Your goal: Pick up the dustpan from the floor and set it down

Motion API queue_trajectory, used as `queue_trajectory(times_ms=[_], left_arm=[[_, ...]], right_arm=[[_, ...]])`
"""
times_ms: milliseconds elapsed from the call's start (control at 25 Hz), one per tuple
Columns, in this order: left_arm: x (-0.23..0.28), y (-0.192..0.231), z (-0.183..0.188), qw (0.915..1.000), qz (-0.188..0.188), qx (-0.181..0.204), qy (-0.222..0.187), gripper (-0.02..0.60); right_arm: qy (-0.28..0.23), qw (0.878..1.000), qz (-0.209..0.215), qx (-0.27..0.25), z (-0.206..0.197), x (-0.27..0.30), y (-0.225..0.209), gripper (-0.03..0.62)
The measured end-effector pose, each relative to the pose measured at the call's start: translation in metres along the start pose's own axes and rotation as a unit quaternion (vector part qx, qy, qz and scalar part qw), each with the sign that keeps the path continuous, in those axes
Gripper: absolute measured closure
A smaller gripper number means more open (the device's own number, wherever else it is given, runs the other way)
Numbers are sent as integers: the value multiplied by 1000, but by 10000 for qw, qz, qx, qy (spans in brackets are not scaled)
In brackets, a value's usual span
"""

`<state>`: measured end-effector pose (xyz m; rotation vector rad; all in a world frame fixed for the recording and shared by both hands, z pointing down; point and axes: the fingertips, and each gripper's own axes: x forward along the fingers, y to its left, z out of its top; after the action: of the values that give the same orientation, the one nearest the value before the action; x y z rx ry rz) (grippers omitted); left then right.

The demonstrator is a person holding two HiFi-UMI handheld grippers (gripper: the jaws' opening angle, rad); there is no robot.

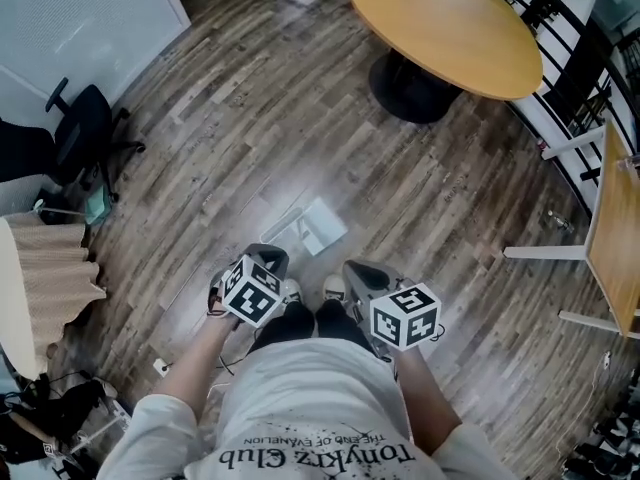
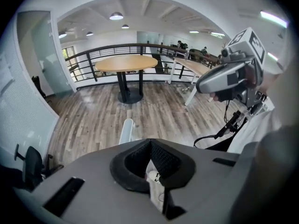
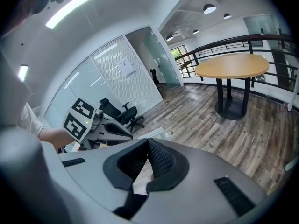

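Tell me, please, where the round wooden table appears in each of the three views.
Head view: the round wooden table is at the top edge, right of centre.
Left gripper view: the table is in the upper half, left of centre.
Right gripper view: the table is in the upper right.
Shared landmark: the black office chair.

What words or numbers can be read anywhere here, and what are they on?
"Tonykrz Club" (spelling unsure, seen upside down): on the person's shirt.
Smaller line beside it on the shirt: too blurred to read.
Sheet on the glass wall: too small to read.
Marker cube: pattern only, no letters.
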<state>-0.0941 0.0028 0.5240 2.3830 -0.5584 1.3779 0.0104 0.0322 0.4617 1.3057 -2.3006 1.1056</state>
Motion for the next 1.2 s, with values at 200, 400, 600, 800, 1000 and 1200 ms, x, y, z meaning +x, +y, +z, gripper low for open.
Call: queue_trajectory(times_ms=[200,400,600,800,1000,1200], left_arm=[[-23,-14,4,9962,-25,-735,-474,558],[-37,-26,16,9913,102,-1003,-850,558],[-47,-35,24,9832,251,-1367,-1180,558],[-52,-36,25,9779,396,-1553,-1345,558],[-56,-26,20,9767,564,-1592,-1321,558],[-59,-25,27,9763,586,-1579,-1357,558]], right_arm=[[53,9997,-83,-210,1,-2,6,571],[41,9995,-57,-313,4,-5,11,571],[36,9988,87,-470,7,-3,26,571],[-58,9988,136,-473,14,-1,31,571],[-95,9982,197,-555,17,-3,33,571],[-133,9981,244,-555,16,-7,32,571]])
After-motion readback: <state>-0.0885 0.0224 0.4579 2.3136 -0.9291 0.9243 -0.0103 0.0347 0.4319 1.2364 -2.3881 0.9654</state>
